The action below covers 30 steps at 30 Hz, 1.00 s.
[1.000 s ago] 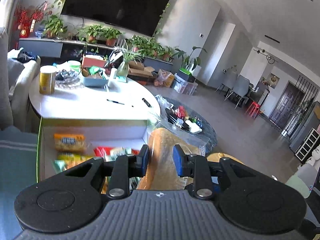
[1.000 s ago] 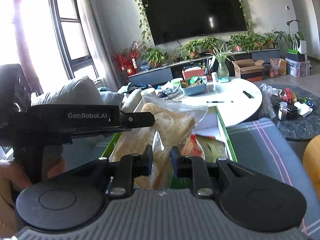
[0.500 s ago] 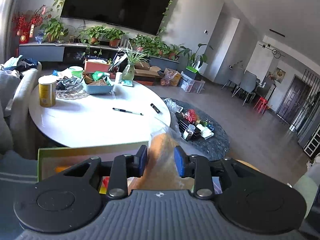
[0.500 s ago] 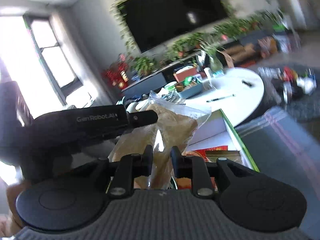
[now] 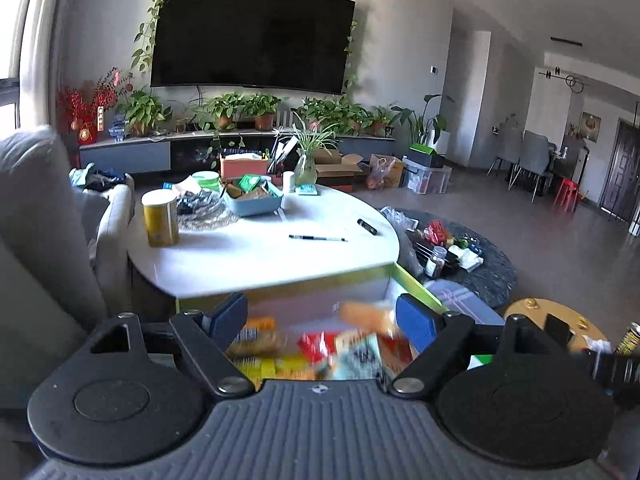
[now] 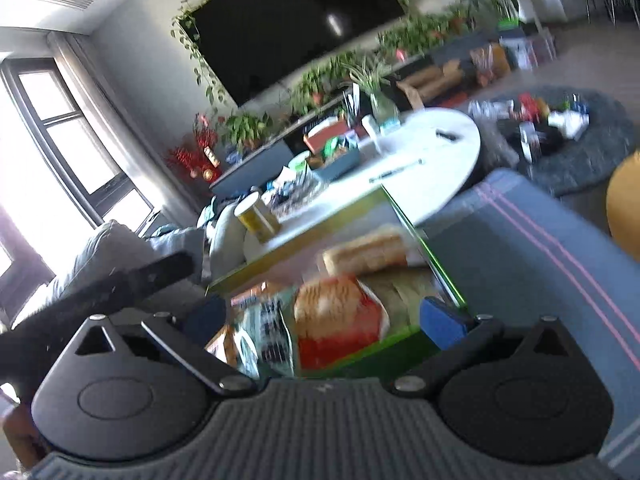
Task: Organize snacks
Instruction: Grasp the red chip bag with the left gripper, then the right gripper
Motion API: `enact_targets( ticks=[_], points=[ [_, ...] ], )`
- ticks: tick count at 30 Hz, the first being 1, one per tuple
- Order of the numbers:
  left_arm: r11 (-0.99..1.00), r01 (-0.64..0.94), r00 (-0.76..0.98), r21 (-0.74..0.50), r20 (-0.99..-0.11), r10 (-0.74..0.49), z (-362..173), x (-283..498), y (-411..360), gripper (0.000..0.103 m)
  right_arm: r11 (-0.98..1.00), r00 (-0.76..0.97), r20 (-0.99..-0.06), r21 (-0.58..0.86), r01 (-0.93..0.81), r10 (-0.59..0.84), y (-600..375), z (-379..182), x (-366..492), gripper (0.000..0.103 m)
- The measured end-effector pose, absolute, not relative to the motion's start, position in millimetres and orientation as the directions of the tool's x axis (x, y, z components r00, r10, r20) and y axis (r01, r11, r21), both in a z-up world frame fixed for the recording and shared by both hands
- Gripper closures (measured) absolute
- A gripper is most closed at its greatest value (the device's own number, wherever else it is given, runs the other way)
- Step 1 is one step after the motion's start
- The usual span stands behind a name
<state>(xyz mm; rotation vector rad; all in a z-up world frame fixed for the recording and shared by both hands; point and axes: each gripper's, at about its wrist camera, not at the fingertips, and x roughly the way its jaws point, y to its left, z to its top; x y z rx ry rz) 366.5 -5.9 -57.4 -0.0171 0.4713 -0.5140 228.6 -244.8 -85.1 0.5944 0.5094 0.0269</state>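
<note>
Both grippers, left and right, spread their fingers wide, empty, above the snack box.

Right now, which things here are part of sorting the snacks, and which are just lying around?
Part of the job:
green-rimmed box
bread bag
red snack packet

Just lying around:
yellow canister
pen
blue tray
white table

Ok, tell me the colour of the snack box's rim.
Bright green rim on the box, clearest in the right wrist view.
</note>
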Motion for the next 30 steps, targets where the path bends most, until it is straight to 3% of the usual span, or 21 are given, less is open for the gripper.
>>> enact_targets(
  ticks=[5, 11, 21, 30],
  points=[
    [0.881, 0.438, 0.757, -0.178, -0.456, -0.468, -75, 334, 22, 0.022, 0.863, 0.877, -0.457, 0.494, 0.109, 0.151, -252, -84, 195, 0.019],
    [0.863, 0.388, 0.709, -0.324, -0.493, -0.504, -96, 299, 56, 0.022, 0.921, 0.855, -0.497, 0.385, 0.065, 0.147, -246, -96, 159, 0.019],
    [0.794, 0.501, 0.588, -0.344, -0.539, -0.604, -116, 221, 55, 0.021, 0.967, 0.765, -0.635, 0.246, 0.068, 0.108, -241, -129, 118, 0.019],
    [0.697, 0.549, 0.385, -0.461, -0.601, -0.7, -158, 180, 26, 0.021, 0.949, 0.709, -0.686, 0.304, 0.078, 0.162, -235, -145, 76, 0.019]
  ],
)
